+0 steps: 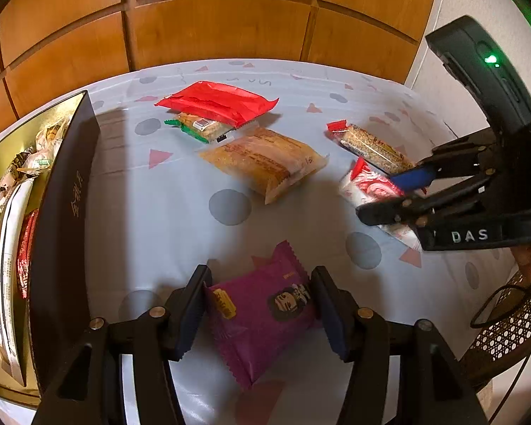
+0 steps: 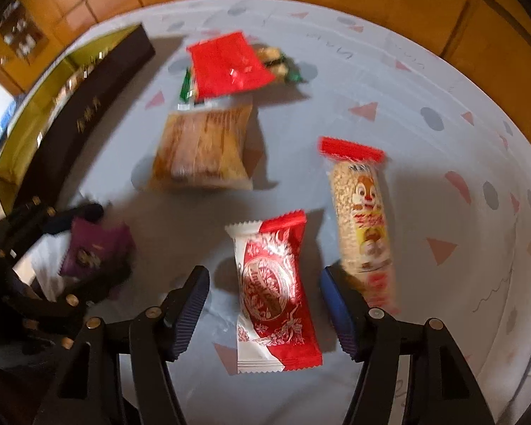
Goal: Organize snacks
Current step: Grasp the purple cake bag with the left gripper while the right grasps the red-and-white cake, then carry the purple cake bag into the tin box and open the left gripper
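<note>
Snacks lie scattered on a pale blue tablecloth (image 1: pixel 166 212) printed with grey dots and pink triangles. Nearest the left gripper (image 1: pixel 262 313) is a magenta foil snack packet (image 1: pixel 262 318) with zigzag ends; the two pads press on its left and right edges, so the jaws stand half wide and hold it. To the right, the right gripper (image 2: pixel 265 310) points steeply down over a red-and-white wrapped sweet (image 2: pixel 276 297) that lies flat on the cloth between its fingers; the pads stand clear of the wrapper on both sides, jaws partly apart, nothing gripped. Just beside the right finger lies a long clear-wrapped sesame bar (image 2: pixel 363 219) with red ends and a cartoon squirrel. Farther off, at mid table, rests a tan see-through pastry pack (image 1: pixel 265 163), and beyond it a shiny red foil packet (image 1: pixel 219 101) lies on top of a green-edged cracker pack (image 1: pixel 198 127). At the left edge of the table stands a dark brown box (image 1: pixel 63 212) with gold lettering and a gold lining, with several wrapped snacks inside. Behind the table runs orange-brown wood panelling (image 1: pixel 223 24).
</note>
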A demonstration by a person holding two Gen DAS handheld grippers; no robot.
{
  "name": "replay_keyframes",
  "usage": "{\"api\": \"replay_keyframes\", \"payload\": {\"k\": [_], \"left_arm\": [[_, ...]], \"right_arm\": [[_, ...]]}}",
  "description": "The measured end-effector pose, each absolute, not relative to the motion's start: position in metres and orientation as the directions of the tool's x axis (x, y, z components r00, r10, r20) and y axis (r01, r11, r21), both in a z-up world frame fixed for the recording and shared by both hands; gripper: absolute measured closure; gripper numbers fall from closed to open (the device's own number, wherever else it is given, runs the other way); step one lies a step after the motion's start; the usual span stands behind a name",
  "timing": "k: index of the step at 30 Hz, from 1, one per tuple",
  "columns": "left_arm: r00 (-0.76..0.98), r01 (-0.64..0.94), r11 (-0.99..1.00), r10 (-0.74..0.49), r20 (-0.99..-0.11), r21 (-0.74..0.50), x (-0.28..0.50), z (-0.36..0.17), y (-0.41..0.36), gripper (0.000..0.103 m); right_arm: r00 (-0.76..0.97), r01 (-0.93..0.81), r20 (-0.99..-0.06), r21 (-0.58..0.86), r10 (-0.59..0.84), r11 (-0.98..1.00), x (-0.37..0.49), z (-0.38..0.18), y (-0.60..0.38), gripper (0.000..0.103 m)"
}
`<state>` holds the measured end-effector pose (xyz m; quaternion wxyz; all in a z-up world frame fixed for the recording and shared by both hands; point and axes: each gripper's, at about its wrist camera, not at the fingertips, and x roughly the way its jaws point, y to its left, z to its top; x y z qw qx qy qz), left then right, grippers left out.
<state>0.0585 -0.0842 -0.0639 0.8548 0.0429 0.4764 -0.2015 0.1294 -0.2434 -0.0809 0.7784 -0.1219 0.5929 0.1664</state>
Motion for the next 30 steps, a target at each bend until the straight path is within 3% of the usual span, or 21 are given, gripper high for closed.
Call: {"api": "replay_keyframes", "payload": {"k": [2, 10, 12, 17, 22, 25, 28, 30], "left_arm": [[0.463, 0.387, 0.915, -0.302, -0.833, -0.117, 0.059, -0.063, -0.084, 0.045], [0.476, 0.416, 0.901, -0.333, -0.814, -0.125, 0.051, -0.041, -0.08, 0.051], [0.483, 0.423, 0.892, -0.37, -0.793, -0.158, 0.048, -0.025, -0.072, 0.084], [0.522, 0.373, 0.899, -0.407, -0.749, -0.229, 0.052, 0.007, -0.032, 0.084], [0.53, 0.363, 0.892, -0.435, -0.728, -0.269, 0.057, 0.019, -0.009, 0.091], [0.506, 0.385, 0.872, -0.472, -0.721, -0.3, 0.059, 0.022, -0.007, 0.091], [0.441, 0.386, 0.866, -0.477, -0.76, -0.319, 0.06, 0.016, -0.013, 0.066], [0.404, 0.397, 0.858, -0.482, -0.777, -0.326, 0.057, 0.011, -0.019, 0.062]], "right_arm": [[0.258, -0.434, -0.957, 0.006, 0.13, 0.901, 0.125, -0.078, -0.239, 0.07], [0.263, -0.448, -0.957, -0.007, 0.124, 0.894, 0.119, -0.081, -0.238, 0.069], [0.273, -0.458, -0.955, -0.024, 0.116, 0.888, 0.118, -0.081, -0.238, 0.068], [0.313, -0.492, -0.946, -0.089, 0.08, 0.866, 0.115, -0.084, -0.229, 0.07], [0.319, -0.495, -0.945, -0.096, 0.078, 0.863, 0.112, -0.085, -0.229, 0.07], [0.323, -0.494, -0.943, -0.1, 0.075, 0.864, 0.111, -0.083, -0.23, 0.07], [0.32, -0.489, -0.944, -0.095, 0.077, 0.867, 0.111, -0.087, -0.226, 0.069], [0.319, -0.487, -0.945, -0.092, 0.078, 0.868, 0.112, -0.087, -0.227, 0.067]]}}
